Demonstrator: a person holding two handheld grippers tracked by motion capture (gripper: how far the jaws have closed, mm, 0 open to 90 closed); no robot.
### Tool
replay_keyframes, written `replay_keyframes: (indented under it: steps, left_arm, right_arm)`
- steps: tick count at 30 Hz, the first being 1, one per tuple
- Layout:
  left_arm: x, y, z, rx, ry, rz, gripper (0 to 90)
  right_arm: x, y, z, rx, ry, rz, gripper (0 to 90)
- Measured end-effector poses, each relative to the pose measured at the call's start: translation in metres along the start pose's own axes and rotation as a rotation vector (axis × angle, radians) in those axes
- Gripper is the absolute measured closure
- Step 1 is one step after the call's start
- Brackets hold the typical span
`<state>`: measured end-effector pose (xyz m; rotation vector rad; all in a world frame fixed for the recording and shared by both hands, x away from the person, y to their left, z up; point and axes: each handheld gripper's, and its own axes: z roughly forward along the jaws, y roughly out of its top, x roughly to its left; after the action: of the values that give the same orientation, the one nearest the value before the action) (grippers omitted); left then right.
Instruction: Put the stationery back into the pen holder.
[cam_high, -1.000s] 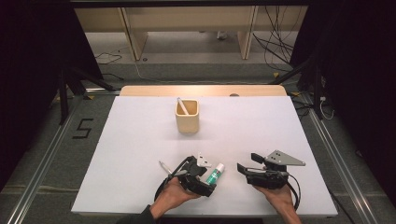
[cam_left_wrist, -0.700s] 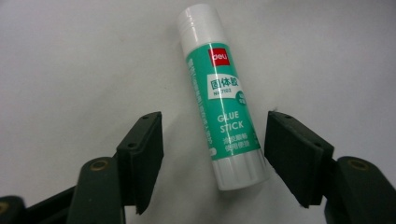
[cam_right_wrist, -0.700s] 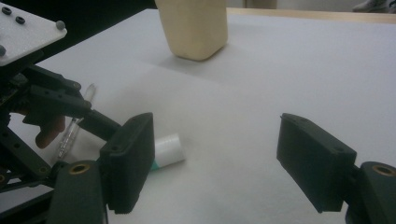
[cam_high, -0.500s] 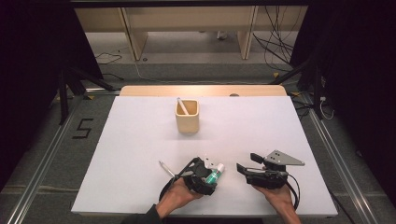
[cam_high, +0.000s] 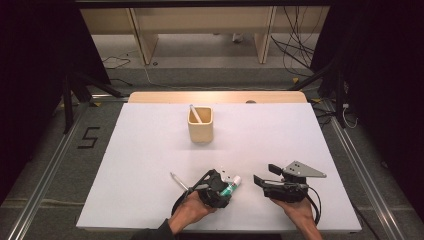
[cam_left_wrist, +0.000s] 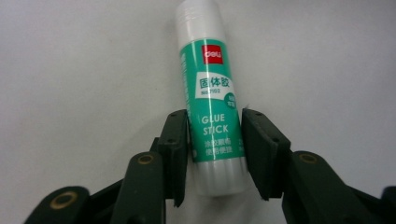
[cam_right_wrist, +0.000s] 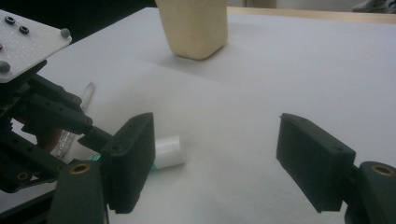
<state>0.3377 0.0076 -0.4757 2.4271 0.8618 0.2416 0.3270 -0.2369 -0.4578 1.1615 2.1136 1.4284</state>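
A green-and-white glue stick (cam_left_wrist: 210, 70) lies on the white table near the front edge (cam_high: 232, 184). My left gripper (cam_left_wrist: 215, 140) has just been closing its jaws around the stick's lower end, and both pads now touch its sides. In the high view the left gripper (cam_high: 224, 189) sits over the stick, held by a hand. My right gripper (cam_high: 262, 173) rests to the right of it, pointing left, open with nothing between its jaws (cam_right_wrist: 215, 158). The stick's white cap (cam_right_wrist: 167, 151) pokes out past the right gripper's left jaw.
A tan square cup (cam_high: 200, 125) stands mid-table with a white stick (cam_high: 195, 114) leaning inside it. A clear pen (cam_high: 178, 181) lies just left of the left hand. The white table top (cam_high: 130, 165) ends in a wooden strip (cam_high: 215, 97) at the far side.
The left gripper's jaws have closed in on the glue stick, which stays on the table. The right gripper has not moved.
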Motion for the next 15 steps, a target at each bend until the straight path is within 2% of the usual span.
replay_keyframes:
  steps: [4,15]
  left_arm:
    - [0.0008,0.0004,-0.0001,0.002,0.0,-0.013,64.8]
    - [0.0048,0.0008,-0.0013,0.008,-0.018,-0.014,65.8]
  right_arm:
    - [0.0003,0.0,0.0001,0.002,0.001,-0.002,28.9]
    - [0.0009,0.0002,-0.0001,-0.001,0.001,-0.002,29.0]
